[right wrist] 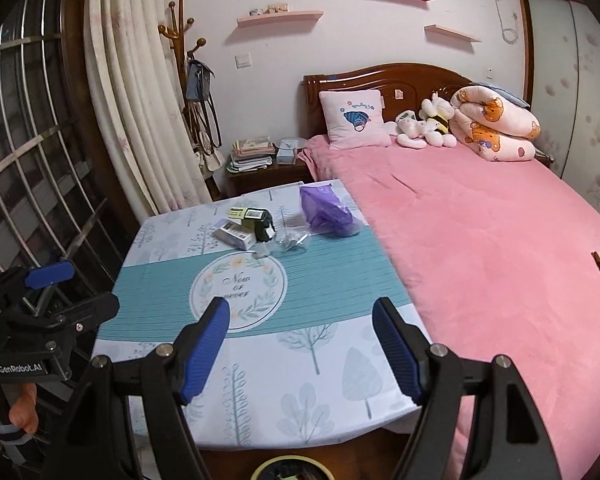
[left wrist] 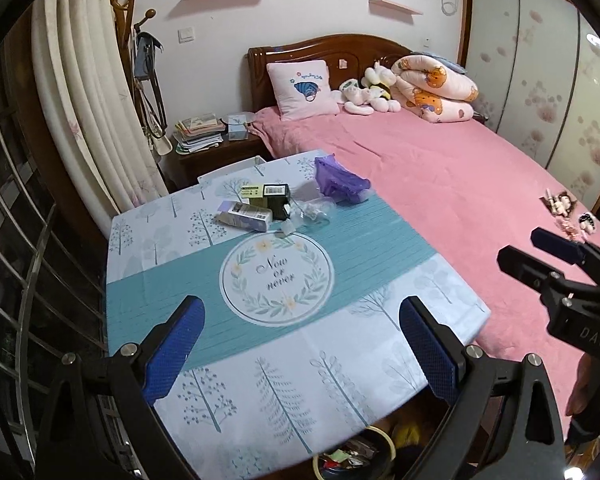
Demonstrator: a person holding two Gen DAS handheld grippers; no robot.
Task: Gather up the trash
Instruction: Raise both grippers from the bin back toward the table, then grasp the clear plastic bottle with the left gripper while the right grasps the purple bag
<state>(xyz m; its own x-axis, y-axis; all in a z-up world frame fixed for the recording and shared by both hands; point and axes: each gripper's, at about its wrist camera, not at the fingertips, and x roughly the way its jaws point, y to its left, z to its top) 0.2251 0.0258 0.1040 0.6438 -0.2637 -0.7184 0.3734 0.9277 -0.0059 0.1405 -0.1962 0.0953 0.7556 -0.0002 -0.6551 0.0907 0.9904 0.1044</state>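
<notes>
At the far end of the patterned table (left wrist: pixel 180 312) (right wrist: pixel 300 380) lies a small heap of trash: a white carton (left wrist: pixel 246 216) (right wrist: pixel 236 234), a dark box (left wrist: pixel 276 196) (right wrist: pixel 262 222), crumpled clear plastic (left wrist: pixel 312 210) (right wrist: pixel 290 240) and a purple plastic bag (left wrist: pixel 340 180) (right wrist: pixel 326 208). My left gripper (left wrist: pixel 300 320) hangs open over the near part of the table, nothing between its blue pads. My right gripper (right wrist: pixel 300 324) is also open and empty, above the table's near right part. Each gripper shows at the side of the other's view: the right gripper (left wrist: pixel 540 256), the left gripper (right wrist: pixel 72 288).
A bin (left wrist: pixel 356 452) (right wrist: pixel 288 470) with scraps sits under the table's near edge. A bed with a pink cover (left wrist: pixel 460 200) (right wrist: pixel 500 260) borders the table on the right. A nightstand with papers (left wrist: pixel 204 136) stands behind it, a curtain (right wrist: pixel 140 100) and barred window (right wrist: pixel 28 160) at left.
</notes>
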